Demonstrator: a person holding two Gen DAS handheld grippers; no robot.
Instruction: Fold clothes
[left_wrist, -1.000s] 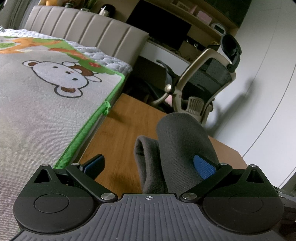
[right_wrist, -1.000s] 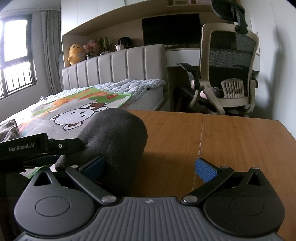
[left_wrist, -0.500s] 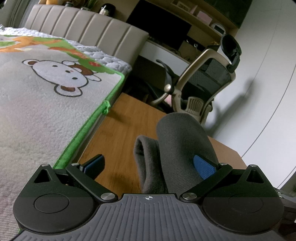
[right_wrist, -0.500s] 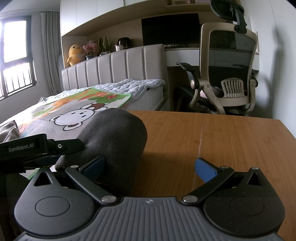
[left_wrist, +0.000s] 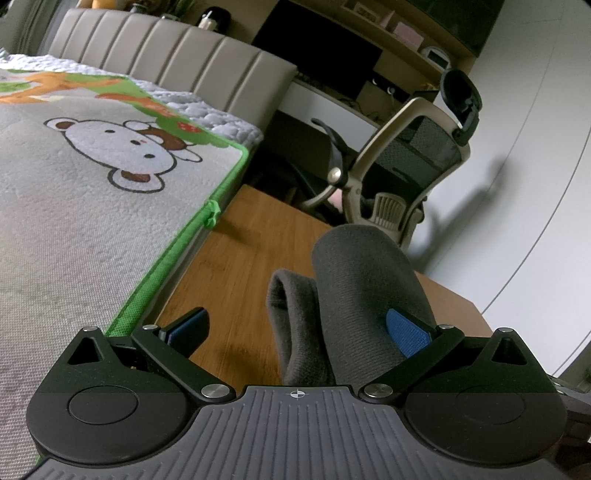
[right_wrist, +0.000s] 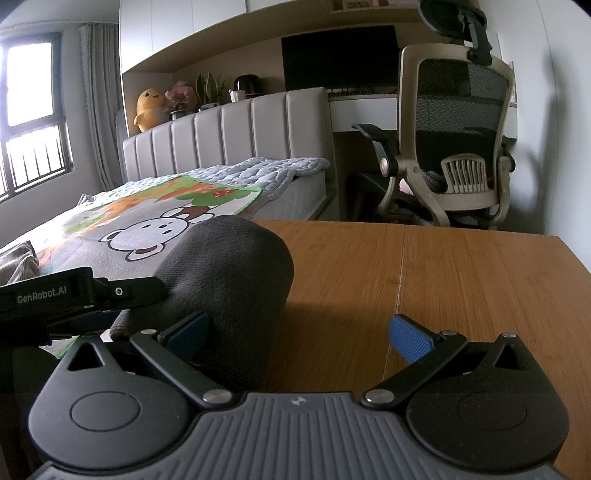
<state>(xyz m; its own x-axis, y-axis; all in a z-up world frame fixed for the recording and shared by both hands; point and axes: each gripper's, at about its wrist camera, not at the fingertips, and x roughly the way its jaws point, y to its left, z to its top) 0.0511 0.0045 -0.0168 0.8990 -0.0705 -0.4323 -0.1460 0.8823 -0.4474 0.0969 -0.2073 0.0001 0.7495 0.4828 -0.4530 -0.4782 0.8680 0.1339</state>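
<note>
A dark grey garment (left_wrist: 354, 295) lies bunched in a rounded hump on the wooden table (left_wrist: 236, 266). My left gripper (left_wrist: 295, 328) is open, and the garment's folds sit between its jaws against the right blue pad (left_wrist: 406, 330). In the right wrist view the same garment (right_wrist: 229, 266) humps at the left, touching the left pad (right_wrist: 188, 330) of my open right gripper (right_wrist: 299, 334). The left gripper's black body (right_wrist: 74, 295) shows at the left edge, beside the garment.
A bed with a cartoon bear blanket (left_wrist: 92, 177) runs along the table's left side. A mesh office chair (right_wrist: 454, 147) stands behind the table's far edge, with a desk and monitor (right_wrist: 340, 59) beyond. Bare tabletop (right_wrist: 461, 273) lies to the right of the garment.
</note>
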